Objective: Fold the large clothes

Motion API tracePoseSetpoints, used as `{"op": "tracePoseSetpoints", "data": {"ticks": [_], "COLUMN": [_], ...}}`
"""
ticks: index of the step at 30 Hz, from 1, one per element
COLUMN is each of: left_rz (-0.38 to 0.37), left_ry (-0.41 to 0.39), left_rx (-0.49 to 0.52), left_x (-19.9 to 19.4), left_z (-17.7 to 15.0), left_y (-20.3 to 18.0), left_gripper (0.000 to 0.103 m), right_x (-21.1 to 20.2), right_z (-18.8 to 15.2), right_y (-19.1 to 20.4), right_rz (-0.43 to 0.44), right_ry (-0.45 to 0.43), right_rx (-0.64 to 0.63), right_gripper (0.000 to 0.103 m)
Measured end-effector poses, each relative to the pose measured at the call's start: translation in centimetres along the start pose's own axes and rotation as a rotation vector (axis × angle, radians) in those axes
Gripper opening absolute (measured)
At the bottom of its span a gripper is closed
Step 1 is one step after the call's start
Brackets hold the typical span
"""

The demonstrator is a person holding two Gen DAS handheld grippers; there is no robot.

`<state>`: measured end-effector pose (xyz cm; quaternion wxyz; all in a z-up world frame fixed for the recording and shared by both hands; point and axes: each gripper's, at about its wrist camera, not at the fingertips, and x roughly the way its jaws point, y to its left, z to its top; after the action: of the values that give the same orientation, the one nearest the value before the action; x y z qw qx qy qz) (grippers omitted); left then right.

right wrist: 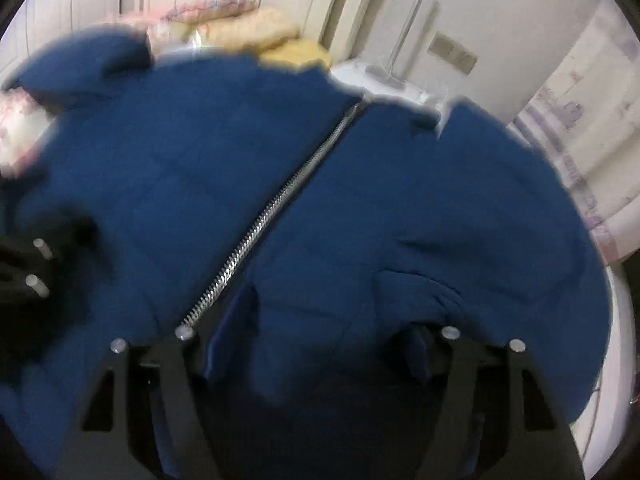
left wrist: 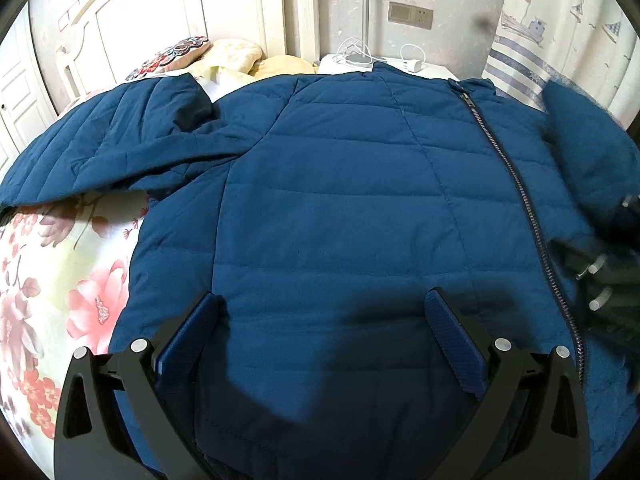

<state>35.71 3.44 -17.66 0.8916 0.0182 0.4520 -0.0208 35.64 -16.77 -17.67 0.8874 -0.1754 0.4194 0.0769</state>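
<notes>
A dark blue quilted jacket [left wrist: 328, 184] lies front up on the bed, its metal zipper [left wrist: 520, 184] closed and running diagonally. The left sleeve [left wrist: 104, 144] stretches out to the left. My left gripper [left wrist: 322, 298] hovers open over the jacket's lower front, nothing between its fingers. The right wrist view is blurred: my right gripper [right wrist: 328, 320] stands with its fingers apart over the jacket [right wrist: 360, 208] just right of the zipper [right wrist: 272, 216], loose blue cloth lying between them. A folded-in sleeve [right wrist: 432, 272] sits right above it. The right gripper's body [left wrist: 604, 280] shows blurred at the left wrist view's right edge.
The bed has a floral sheet [left wrist: 60, 280], with pillows [left wrist: 236, 56] at the white headboard [left wrist: 200, 8]. A white nightstand [left wrist: 360, 66] with cables and a charger stands behind the collar. A patterned curtain [left wrist: 560, 20] hangs at the right.
</notes>
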Motion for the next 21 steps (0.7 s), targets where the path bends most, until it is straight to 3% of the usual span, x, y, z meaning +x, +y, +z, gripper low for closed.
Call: {"op": "tracePoseSetpoints", "data": {"ticks": [2, 4, 8, 11, 13, 15, 19, 21], "left_rz": [-0.003, -0.001, 0.004, -0.005, -0.062, -0.108, -0.134, -0.134], "left_ry": [-0.001, -0.001, -0.008, -0.035, -0.086, -0.173, -0.302, -0.317], "left_rx": [-0.002, -0.001, 0.002, 0.061, 0.150, 0.315, 0.630, 0.737], "left_x": [0.0, 0.0, -0.2, -1.5, -3.7, -6.9, -10.7, -10.7], "left_z": [0.0, 0.0, 0.0, 0.1, 0.4, 0.8, 0.6, 0.6], "left_y": [0.0, 0.0, -0.1, -1.9, -4.7, -9.9, -20.6, -25.1], "left_gripper": [0.099, 0.099, 0.099, 0.098, 0.098, 0.098, 0.098, 0.098], "right_x": [-0.9, -3.2, -10.9, -13.2, -13.2, -12.8, -12.9, -13.2], "right_z": [-0.7, -1.7, -6.4, -11.8, -15.7, -19.0, -21.1, -21.0], "right_y": [-0.5, -3.0, -7.1, -10.8, -12.4, -12.2, -9.4, -8.9], "right_rz": [0.044, 0.104, 0.148, 0.154, 0.180, 0.198, 0.183, 0.189], "right_ry": [0.050, 0.043, -0.090, -0.133, -0.113, -0.076, -0.072, -0.087], "right_rx": [0.036, 0.142, 0.333, 0.546, 0.649, 0.696, 0.658, 0.636], "right_gripper": [0.072, 0.073, 0.085, 0.085, 0.085, 0.083, 0.082, 0.082]}}
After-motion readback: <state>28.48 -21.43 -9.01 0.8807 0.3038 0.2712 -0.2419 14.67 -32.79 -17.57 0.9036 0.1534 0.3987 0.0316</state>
